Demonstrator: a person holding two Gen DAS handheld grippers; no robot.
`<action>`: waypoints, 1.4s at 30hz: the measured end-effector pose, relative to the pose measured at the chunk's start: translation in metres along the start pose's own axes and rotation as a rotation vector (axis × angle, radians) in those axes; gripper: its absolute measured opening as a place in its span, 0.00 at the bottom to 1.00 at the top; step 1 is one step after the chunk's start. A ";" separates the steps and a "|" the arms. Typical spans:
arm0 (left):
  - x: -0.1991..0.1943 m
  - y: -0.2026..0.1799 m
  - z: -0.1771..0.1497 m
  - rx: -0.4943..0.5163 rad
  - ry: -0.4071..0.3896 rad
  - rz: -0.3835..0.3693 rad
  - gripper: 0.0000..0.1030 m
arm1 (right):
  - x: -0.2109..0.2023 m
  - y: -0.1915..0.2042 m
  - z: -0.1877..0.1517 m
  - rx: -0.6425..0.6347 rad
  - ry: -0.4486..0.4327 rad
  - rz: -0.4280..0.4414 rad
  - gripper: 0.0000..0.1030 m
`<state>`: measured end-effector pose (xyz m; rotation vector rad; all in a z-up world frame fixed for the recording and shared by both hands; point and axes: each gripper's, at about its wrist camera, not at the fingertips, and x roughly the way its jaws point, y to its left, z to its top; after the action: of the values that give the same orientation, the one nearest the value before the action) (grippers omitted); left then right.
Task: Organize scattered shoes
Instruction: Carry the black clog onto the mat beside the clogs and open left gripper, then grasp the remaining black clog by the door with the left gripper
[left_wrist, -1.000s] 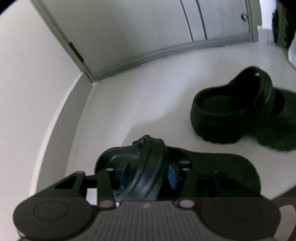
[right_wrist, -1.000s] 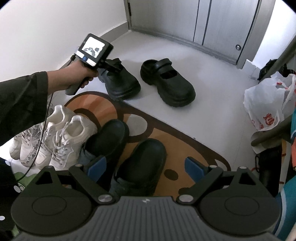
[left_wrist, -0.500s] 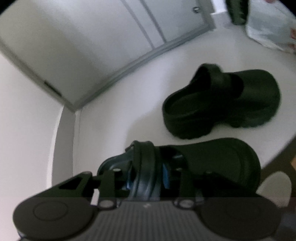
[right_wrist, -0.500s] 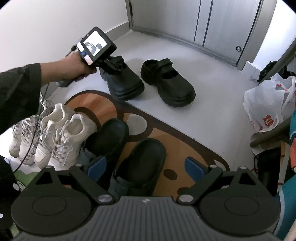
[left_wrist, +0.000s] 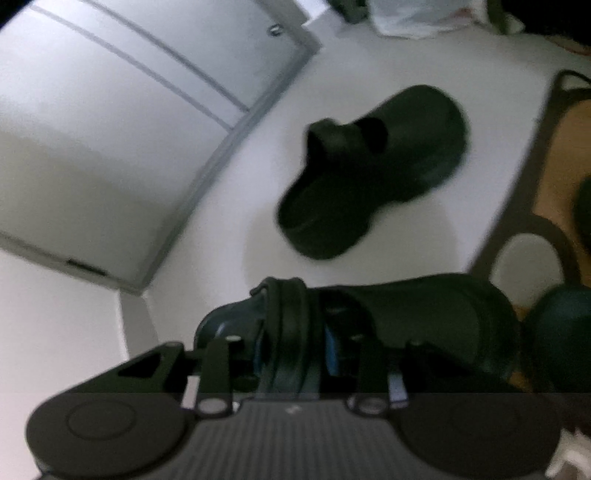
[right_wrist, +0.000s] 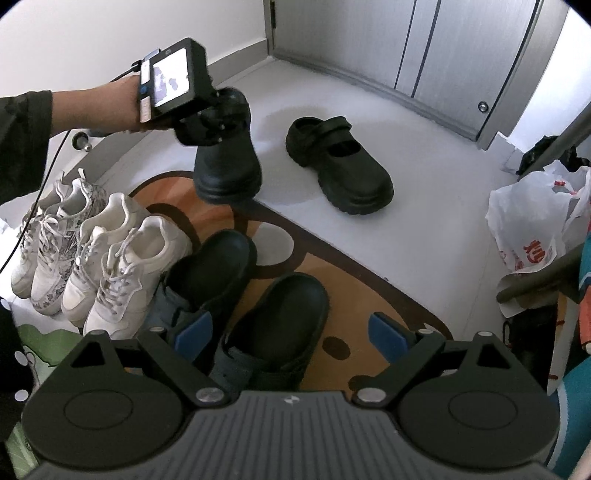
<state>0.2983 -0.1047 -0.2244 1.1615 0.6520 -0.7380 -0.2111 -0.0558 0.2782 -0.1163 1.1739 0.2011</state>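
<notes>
My left gripper (left_wrist: 288, 343) is shut on the strap of a black chunky shoe (left_wrist: 424, 317). In the right wrist view that shoe (right_wrist: 227, 166) hangs toe-down above the mat's far edge, under the left gripper (right_wrist: 218, 114) and the person's hand. Its mate (right_wrist: 343, 162) stands on the pale floor to the right, and is also in the left wrist view (left_wrist: 373, 166). My right gripper (right_wrist: 286, 332) is open, hovering with nothing between its blue pads over a pair of black clogs (right_wrist: 280, 317) on the mat.
An orange-and-brown mat (right_wrist: 369, 280) covers the near floor. White sneakers (right_wrist: 122, 266) and patterned sneakers (right_wrist: 48, 243) line its left side. A white plastic bag (right_wrist: 532, 221) sits at the right. Grey doors (right_wrist: 443, 48) close the back, a white wall the left.
The left gripper has lifted the black shoe off the floor, rolled, and carried it toward the mat. The right gripper has stayed where it was.
</notes>
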 end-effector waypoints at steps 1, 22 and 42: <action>-0.001 -0.003 -0.001 0.016 -0.009 -0.008 0.32 | 0.000 -0.001 0.000 0.002 0.001 -0.001 0.92; 0.003 -0.034 -0.039 0.352 -0.086 -0.027 0.32 | 0.010 -0.002 -0.002 0.010 0.033 -0.005 0.92; -0.011 0.010 -0.005 -0.012 -0.167 -0.060 0.68 | 0.009 -0.001 -0.002 0.008 0.041 0.013 0.92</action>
<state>0.2986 -0.0960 -0.2114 1.0598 0.5528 -0.8711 -0.2096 -0.0560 0.2688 -0.1067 1.2166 0.2065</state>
